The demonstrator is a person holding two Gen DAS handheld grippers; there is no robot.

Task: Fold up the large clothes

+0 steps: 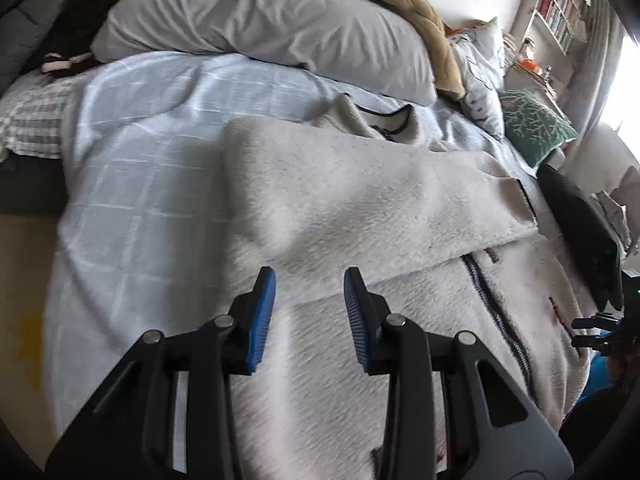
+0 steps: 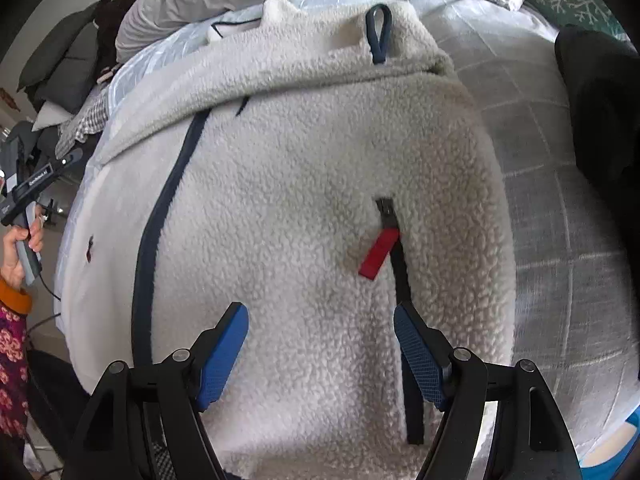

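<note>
A white fleece jacket (image 1: 360,216) lies front up on the bed, with one sleeve (image 1: 344,184) folded across its chest. A navy front zip (image 2: 156,216), a navy hang loop (image 2: 379,32) and a red pocket-zip pull (image 2: 378,254) show on it. My left gripper (image 1: 310,276) hovers over the jacket's lower part, open, with nothing between its blue pads. My right gripper (image 2: 320,312) is open above the fleece beside the pocket zip and holds nothing. It also shows at the right edge of the left wrist view (image 1: 578,333).
The bed has a pale blue checked duvet (image 1: 132,184), with a grey pillow (image 1: 260,20), a tan blanket (image 1: 420,12) and a green cushion (image 1: 536,124) at its head. A black object (image 2: 600,112) lies right of the jacket. A person's hand (image 2: 18,252) holds the left gripper (image 2: 68,160).
</note>
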